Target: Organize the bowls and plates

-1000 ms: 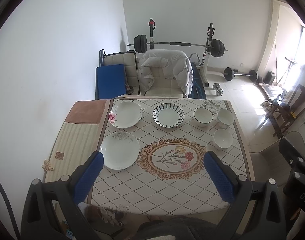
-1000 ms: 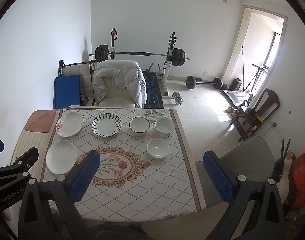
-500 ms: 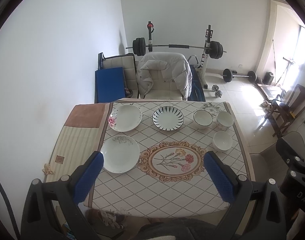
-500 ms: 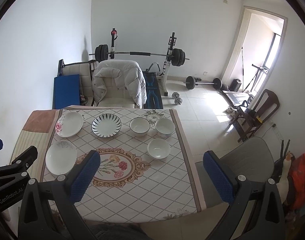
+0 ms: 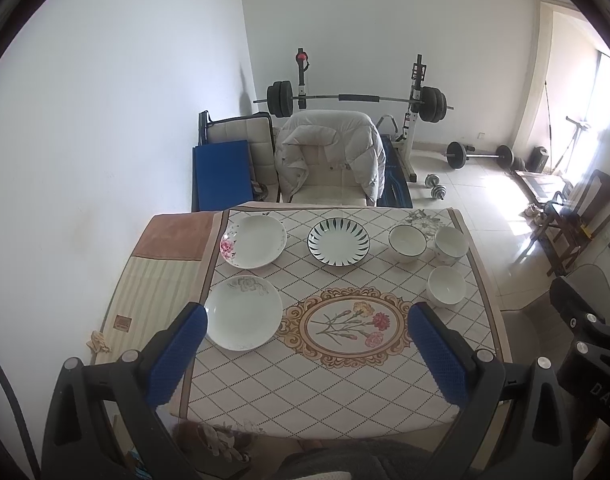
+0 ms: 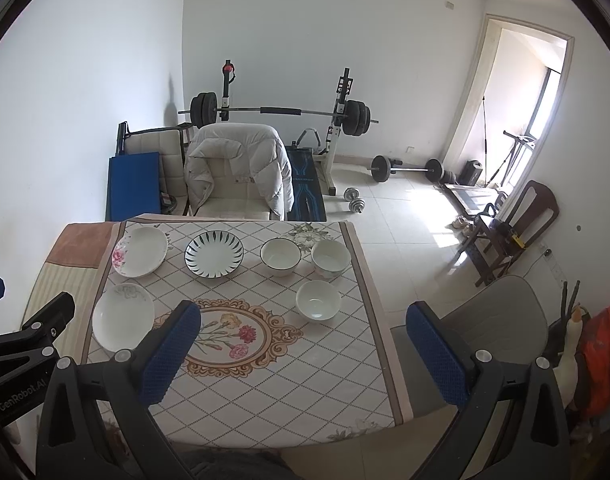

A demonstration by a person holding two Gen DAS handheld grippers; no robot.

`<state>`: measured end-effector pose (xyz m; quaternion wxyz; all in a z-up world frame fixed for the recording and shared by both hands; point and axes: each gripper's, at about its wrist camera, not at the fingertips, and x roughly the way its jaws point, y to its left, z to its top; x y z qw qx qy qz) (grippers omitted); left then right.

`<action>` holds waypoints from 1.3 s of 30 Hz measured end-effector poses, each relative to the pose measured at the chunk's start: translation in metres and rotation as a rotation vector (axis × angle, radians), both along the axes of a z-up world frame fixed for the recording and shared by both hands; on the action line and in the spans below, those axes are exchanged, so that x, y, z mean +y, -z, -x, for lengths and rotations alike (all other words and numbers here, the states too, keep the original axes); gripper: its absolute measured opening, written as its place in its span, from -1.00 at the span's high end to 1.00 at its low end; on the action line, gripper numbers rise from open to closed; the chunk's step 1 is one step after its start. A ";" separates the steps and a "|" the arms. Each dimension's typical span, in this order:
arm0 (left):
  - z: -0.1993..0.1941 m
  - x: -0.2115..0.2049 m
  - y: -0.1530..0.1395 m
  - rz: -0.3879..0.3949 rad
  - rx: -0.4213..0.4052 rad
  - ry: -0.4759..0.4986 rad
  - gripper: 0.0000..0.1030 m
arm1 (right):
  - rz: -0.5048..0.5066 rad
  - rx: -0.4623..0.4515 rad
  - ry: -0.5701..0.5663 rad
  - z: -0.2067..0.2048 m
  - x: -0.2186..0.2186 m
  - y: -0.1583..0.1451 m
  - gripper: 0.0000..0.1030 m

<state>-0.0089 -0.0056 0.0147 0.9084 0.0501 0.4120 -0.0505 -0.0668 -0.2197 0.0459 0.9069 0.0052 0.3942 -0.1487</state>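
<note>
On the patterned tablecloth (image 5: pixel 325 380) lie three plates: a white one with a grey flower (image 5: pixel 243 312) near left, a pink-flowered one (image 5: pixel 253 241) behind it, and a dark-striped one (image 5: pixel 338 241) in the middle. Three white bowls stand at the right: a dark-rimmed bowl (image 5: pixel 407 238), a bowl beside it (image 5: pixel 451 243), and a nearer bowl (image 5: pixel 446 285). My left gripper (image 5: pixel 307 354) hangs open above the table's near edge, holding nothing. My right gripper (image 6: pixel 301 354) is open too, high over the table's right side; the same dishes show there, such as the nearer bowl (image 6: pixel 318 300).
A chair draped with a white jacket (image 5: pixel 331 156) stands at the table's far side. Behind it are a barbell rack (image 5: pixel 355 100), a blue mat (image 5: pixel 221 174) and loose weights on the tiled floor. A grey chair (image 6: pixel 481 336) sits right of the table.
Both grippers have risen and drawn back a little, so the table looks slightly smaller and lower in the views. No dish has moved. Both stay open.
</note>
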 end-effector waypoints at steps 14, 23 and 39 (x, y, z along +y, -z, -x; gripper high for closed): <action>0.002 0.003 0.001 0.003 -0.005 -0.002 -0.98 | -0.001 0.000 -0.005 -0.001 0.001 -0.004 -1.00; 0.001 0.004 0.000 0.000 -0.006 0.000 -0.98 | -0.006 0.002 -0.007 -0.003 -0.003 -0.002 -1.00; -0.048 0.027 0.017 -0.038 -0.192 -0.187 -0.99 | -0.139 -0.063 -0.036 -0.044 -0.033 0.026 -1.00</action>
